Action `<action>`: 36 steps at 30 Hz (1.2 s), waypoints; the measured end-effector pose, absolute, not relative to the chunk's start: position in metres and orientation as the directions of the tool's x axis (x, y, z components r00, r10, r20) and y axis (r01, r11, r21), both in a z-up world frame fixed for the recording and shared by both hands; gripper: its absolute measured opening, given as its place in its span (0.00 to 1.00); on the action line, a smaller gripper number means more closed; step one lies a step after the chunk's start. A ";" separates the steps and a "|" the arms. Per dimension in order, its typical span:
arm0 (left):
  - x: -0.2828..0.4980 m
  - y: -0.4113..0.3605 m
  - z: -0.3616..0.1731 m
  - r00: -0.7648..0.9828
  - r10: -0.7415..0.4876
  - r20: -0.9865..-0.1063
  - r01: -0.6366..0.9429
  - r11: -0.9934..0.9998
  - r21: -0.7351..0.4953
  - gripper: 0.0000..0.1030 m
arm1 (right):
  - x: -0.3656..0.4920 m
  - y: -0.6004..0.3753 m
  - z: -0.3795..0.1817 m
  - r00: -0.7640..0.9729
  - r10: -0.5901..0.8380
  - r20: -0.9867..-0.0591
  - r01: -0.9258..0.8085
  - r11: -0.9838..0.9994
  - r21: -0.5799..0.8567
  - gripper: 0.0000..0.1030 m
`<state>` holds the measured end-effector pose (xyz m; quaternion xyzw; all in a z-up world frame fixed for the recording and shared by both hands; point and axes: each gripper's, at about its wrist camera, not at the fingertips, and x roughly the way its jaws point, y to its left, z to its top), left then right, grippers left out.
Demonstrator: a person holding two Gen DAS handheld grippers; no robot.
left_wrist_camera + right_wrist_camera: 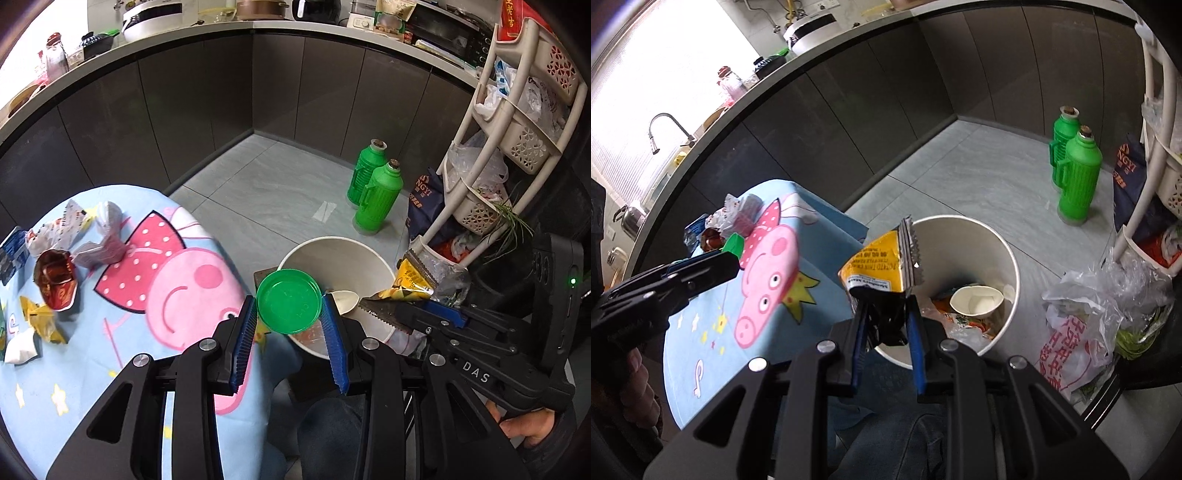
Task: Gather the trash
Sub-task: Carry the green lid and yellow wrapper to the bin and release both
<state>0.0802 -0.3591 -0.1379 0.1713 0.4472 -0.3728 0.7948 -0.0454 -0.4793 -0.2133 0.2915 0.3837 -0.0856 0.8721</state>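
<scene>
Two green bottles (369,192); one white bin (373,258); one green lid (288,301).

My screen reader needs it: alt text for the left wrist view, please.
The left gripper holds a green lid over a white bin. The right gripper beside it grips a yellow snack bag; wrappers remain on the table.

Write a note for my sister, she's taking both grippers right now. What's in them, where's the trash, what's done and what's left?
Left gripper: shut on the green lid, held at the near rim of the white bin.
Right gripper: shut on the yellow snack bag, beside the bin's rim.
Done: a paper cup and some wrappers already lie in the bin.
Left: drop both items in, then fetch the wrappers on the cartoon tablecloth.
</scene>
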 end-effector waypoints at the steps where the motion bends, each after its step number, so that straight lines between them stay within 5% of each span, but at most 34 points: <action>1: 0.081 -0.363 -0.141 0.320 -0.438 -0.840 0.747 0.662 -0.061 0.33 | -0.045 -0.483 -0.217 0.687 0.076 -0.723 0.379 0.811 0.445 0.22; 11: 0.092 -0.388 -0.157 0.302 -0.426 -0.853 0.747 0.661 -0.066 0.33 | -0.036 -0.502 -0.239 0.656 0.074 -0.752 0.409 0.802 0.436 0.26; 14: 0.092 -0.393 -0.161 0.321 -0.421 -0.849 0.749 0.661 -0.044 0.34 | -0.032 -0.502 -0.245 0.645 0.074 -0.760 0.406 0.810 0.423 0.41; 17: 0.093 -0.395 -0.165 0.345 -0.422 -0.838 0.746 0.666 -0.029 0.68 | -0.030 -0.500 -0.250 0.641 0.055 -0.766 0.401 0.826 0.396 0.69; 18: 0.093 -0.394 -0.165 0.367 -0.420 -0.830 0.737 0.675 -0.016 0.76 | -0.031 -0.500 -0.250 0.643 0.052 -0.764 0.398 0.829 0.392 0.71; 22: 0.096 -0.391 -0.164 0.385 -0.419 -0.822 0.727 0.687 -0.010 0.87 | -0.036 -0.498 -0.250 0.655 0.048 -0.754 0.384 0.839 0.387 0.88; 26: 0.096 -0.386 -0.159 0.413 -0.417 -0.809 0.707 0.707 -0.004 0.92 | -0.038 -0.495 -0.246 0.662 0.053 -0.747 0.376 0.839 0.393 0.97; 36: 0.097 -0.364 -0.144 0.420 -0.414 -0.808 0.672 0.740 -0.030 0.92 | -0.036 -0.477 -0.220 0.685 0.069 -0.725 0.334 0.855 0.397 0.97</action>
